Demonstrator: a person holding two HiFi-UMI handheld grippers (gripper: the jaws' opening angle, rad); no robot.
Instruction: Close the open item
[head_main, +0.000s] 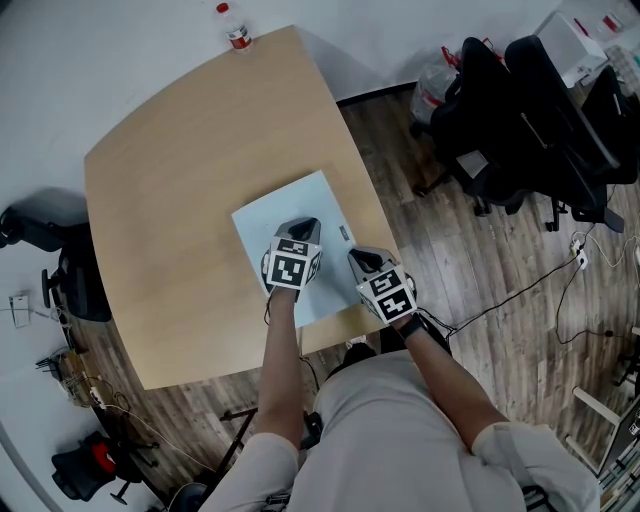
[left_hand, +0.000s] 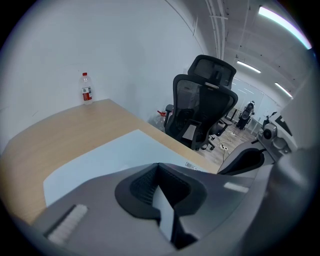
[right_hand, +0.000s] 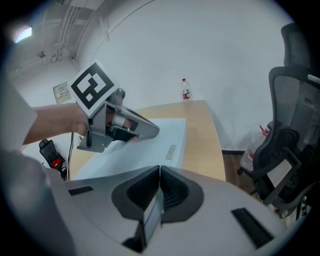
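A flat pale blue item lies closed on the wooden table, near its front right edge, with a small label by its right side. My left gripper hovers over the item's near half, jaws together with nothing between them. In the left gripper view the item spreads out just beyond the shut tips. My right gripper is at the item's near right corner, also shut and empty. The right gripper view shows its tips, the item and the left gripper low over it.
A water bottle stands at the table's far corner. Black office chairs crowd the floor to the right, with cables trailing nearby. More gear sits on the floor at the left.
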